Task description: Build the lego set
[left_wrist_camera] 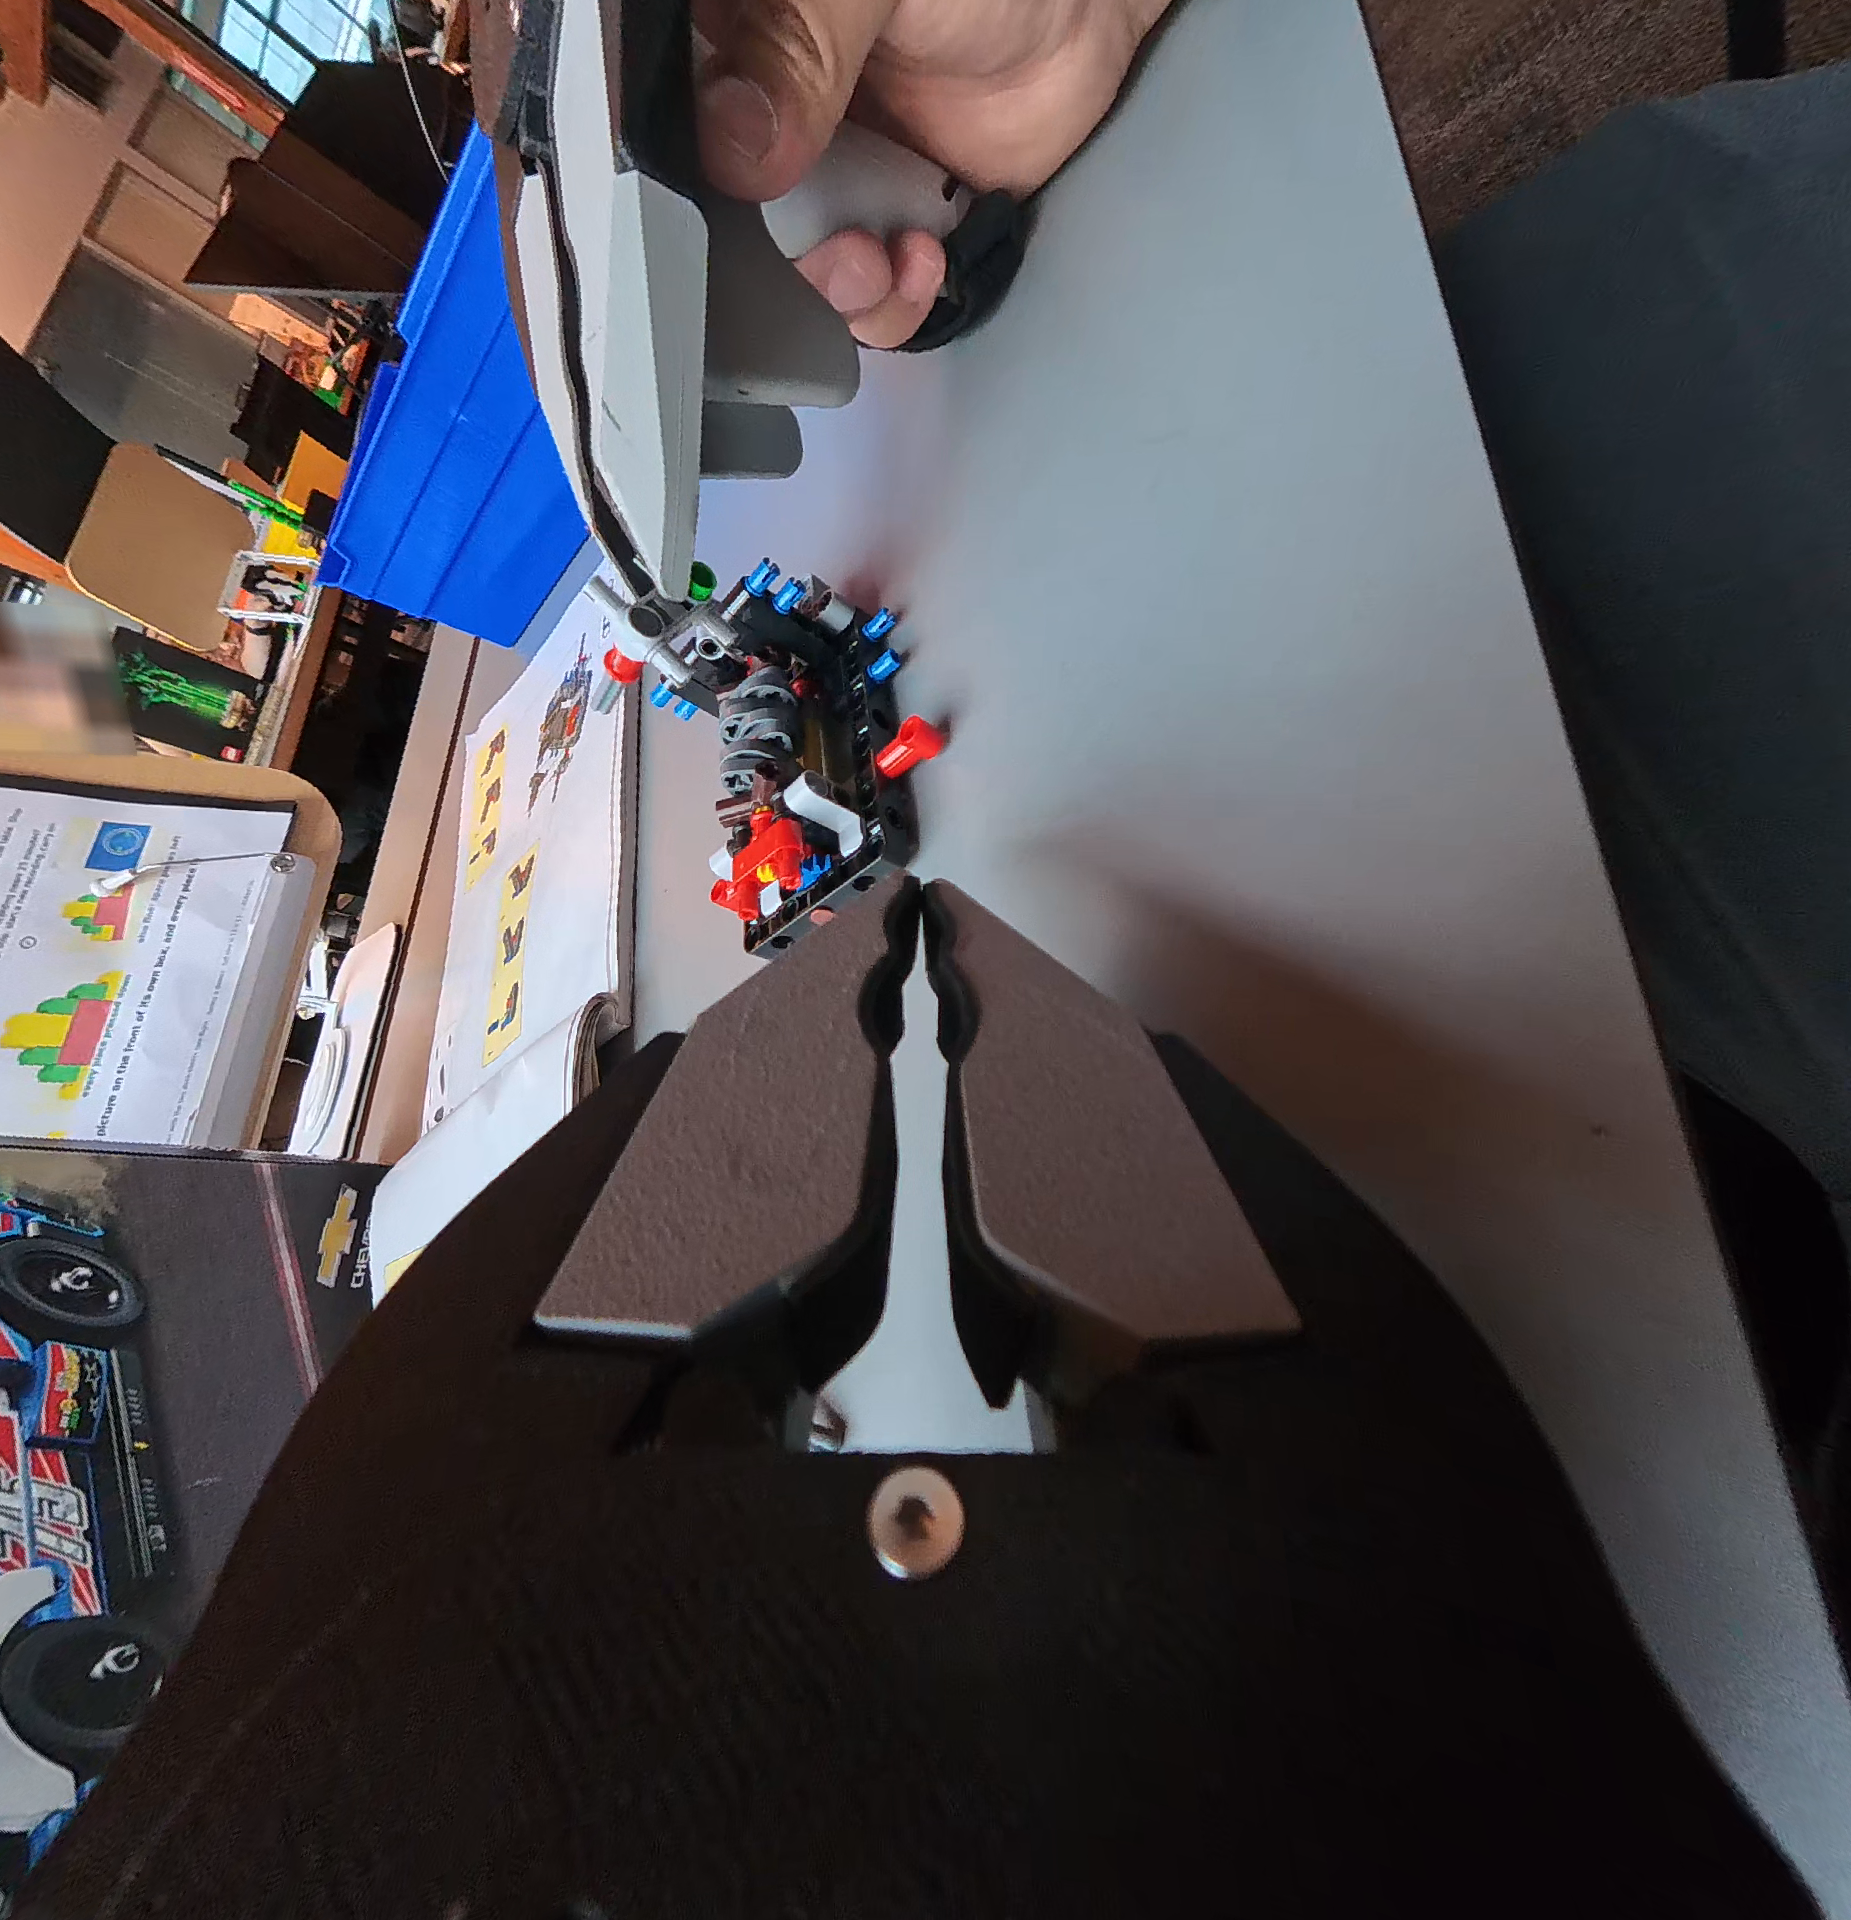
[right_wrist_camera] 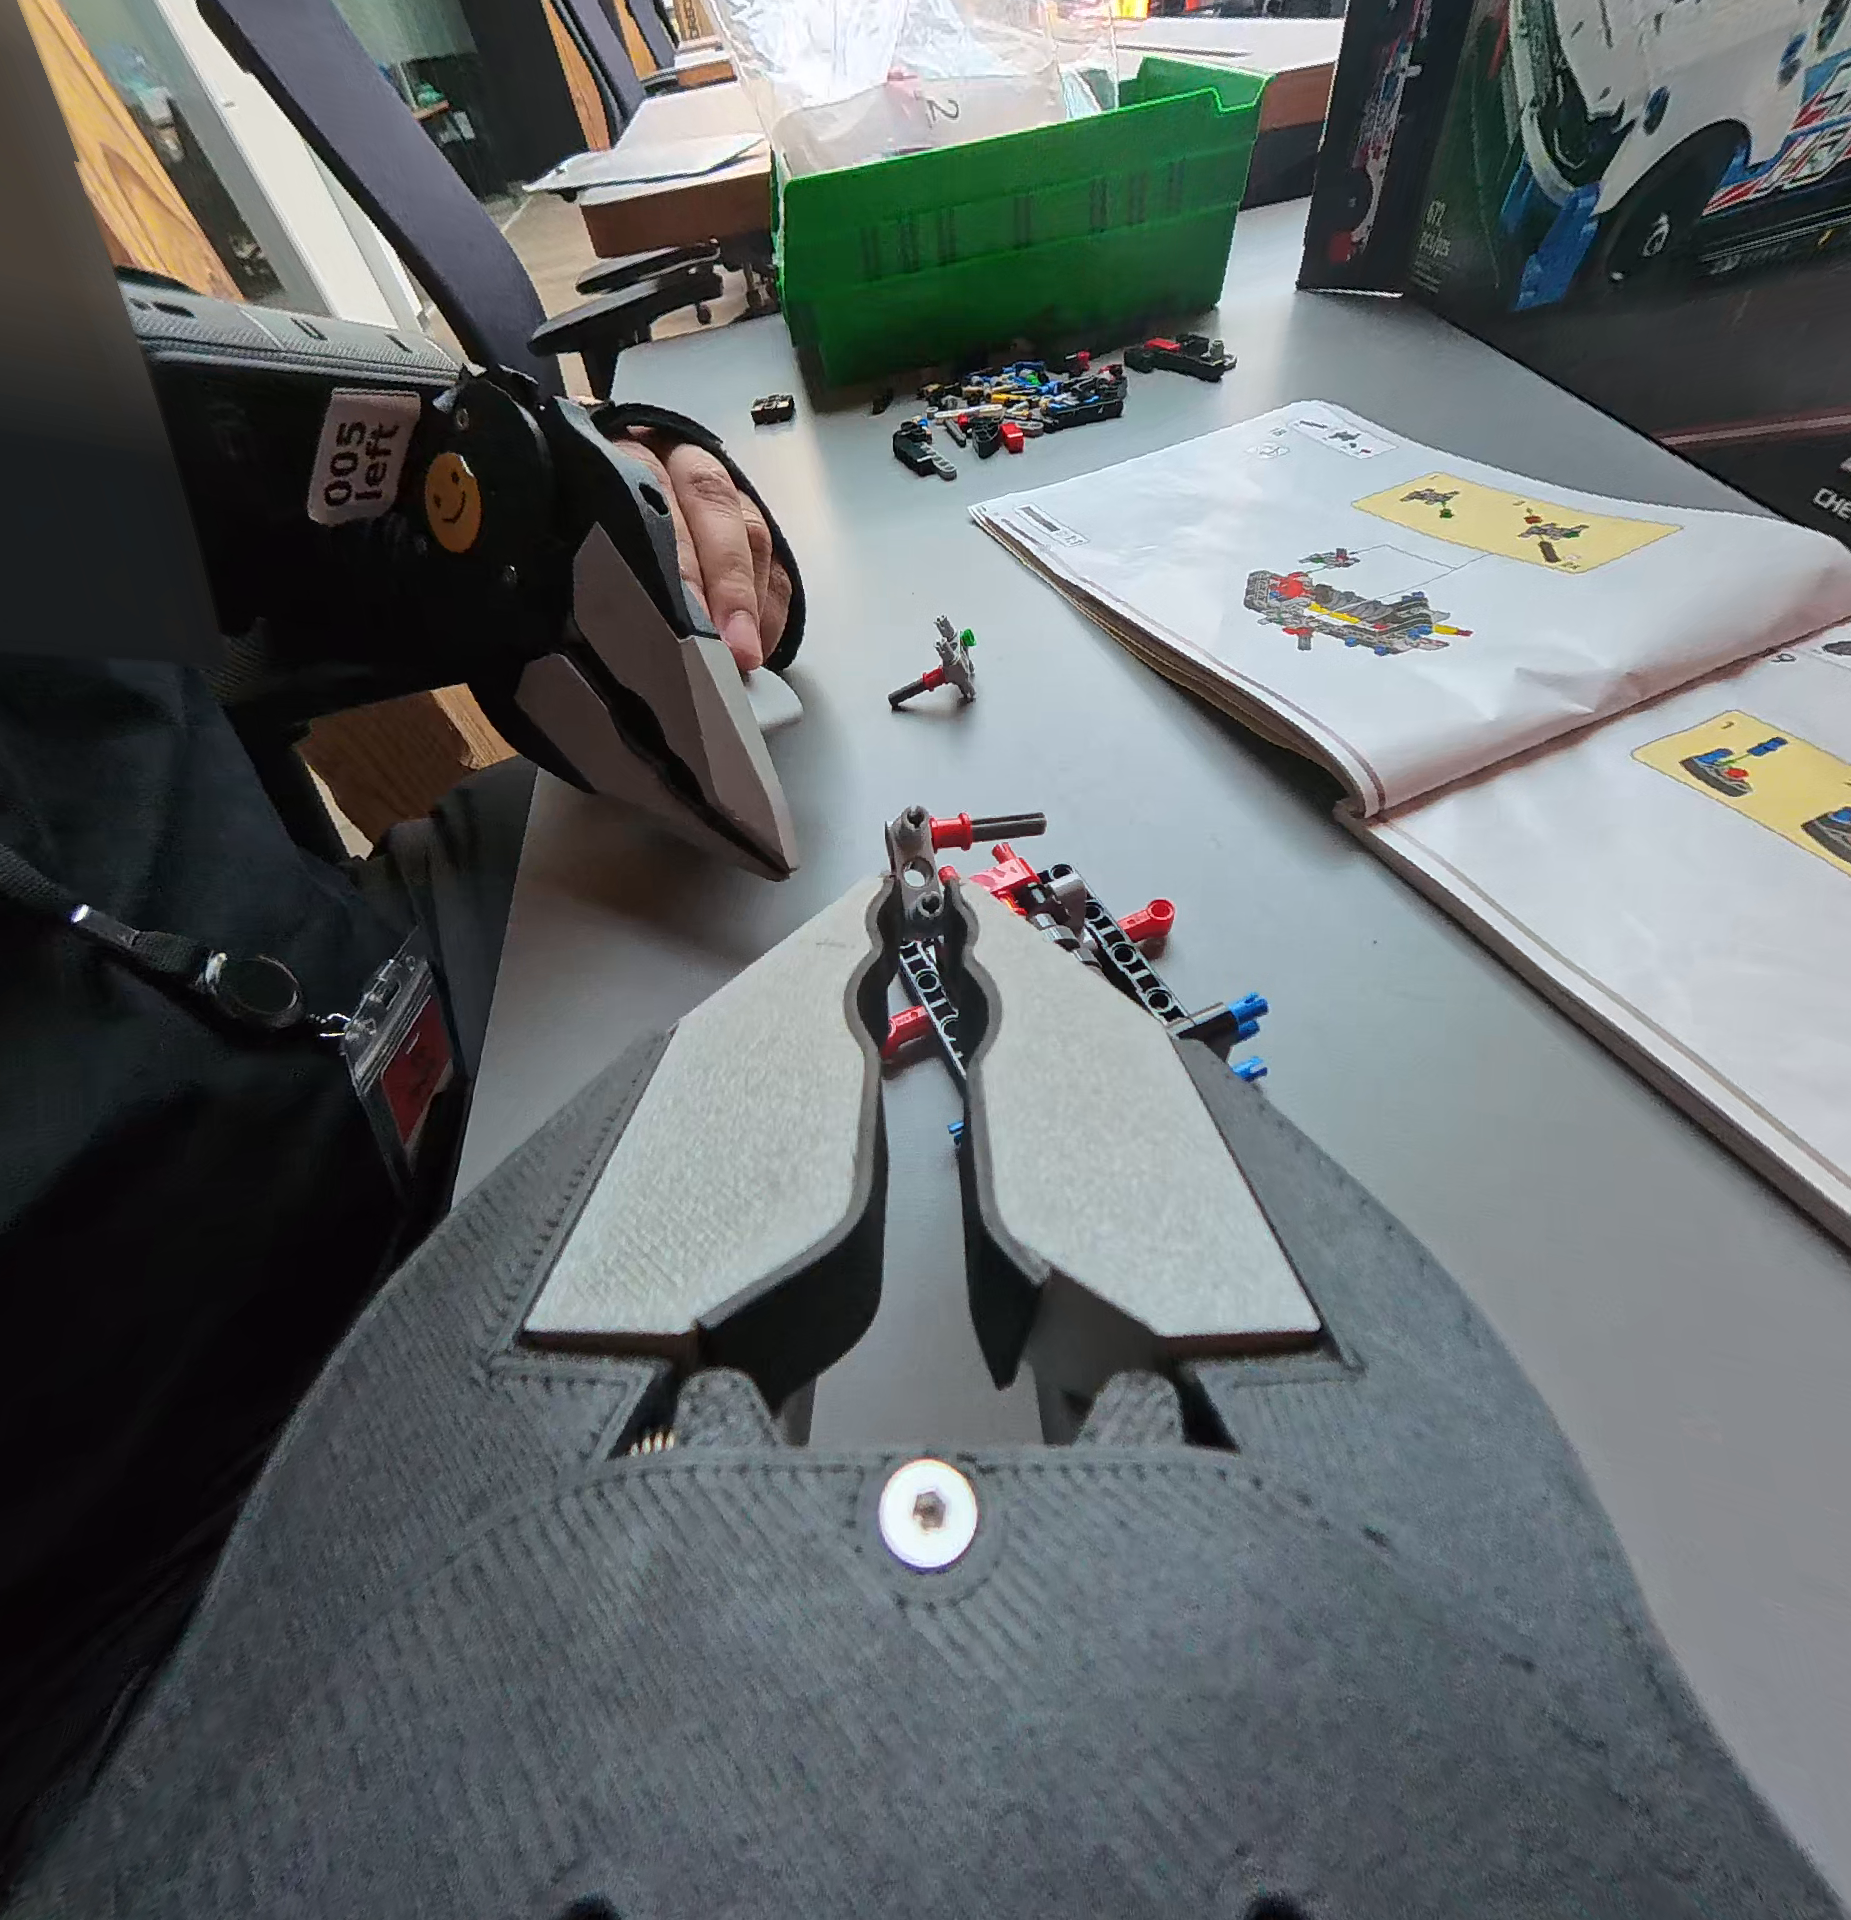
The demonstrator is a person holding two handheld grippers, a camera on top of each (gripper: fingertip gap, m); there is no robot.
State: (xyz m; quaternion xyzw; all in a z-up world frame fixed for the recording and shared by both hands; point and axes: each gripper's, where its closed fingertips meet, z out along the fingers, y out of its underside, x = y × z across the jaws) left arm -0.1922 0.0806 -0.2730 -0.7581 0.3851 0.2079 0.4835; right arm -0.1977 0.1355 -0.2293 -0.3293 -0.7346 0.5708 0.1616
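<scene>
Grey and matte, the table [right_wrist_camera: 1420,1039] carries an open instruction booklet [right_wrist_camera: 1420,644] to the right of the right gripper's fingers, with a green bin [right_wrist_camera: 1004,239] and a scatter of loose lego pieces [right_wrist_camera: 1014,405] far ahead of them. A printed set box [right_wrist_camera: 1679,208] stands beyond the booklet.

The right gripper [right_wrist_camera: 923,904] has its fingers clamped on a small grey connector piece [right_wrist_camera: 916,862] that carries a red bush and a dark axle; the piece stands up just past the fingertips. Under and just right of those fingers lies the lego frame assembly [right_wrist_camera: 1108,935], black beams with red and blue pins, resting on the table.

The left gripper [left_wrist_camera: 919,894] has its fingers pressed together with nothing between them, their tips close to the near corner of the frame assembly [left_wrist_camera: 807,769]. Farther ahead of the right fingers, a second small grey sub-assembly [right_wrist_camera: 942,675] with a green pin lies alone on the table. A blue bin [left_wrist_camera: 453,447] sits left of the left fingers.
</scene>
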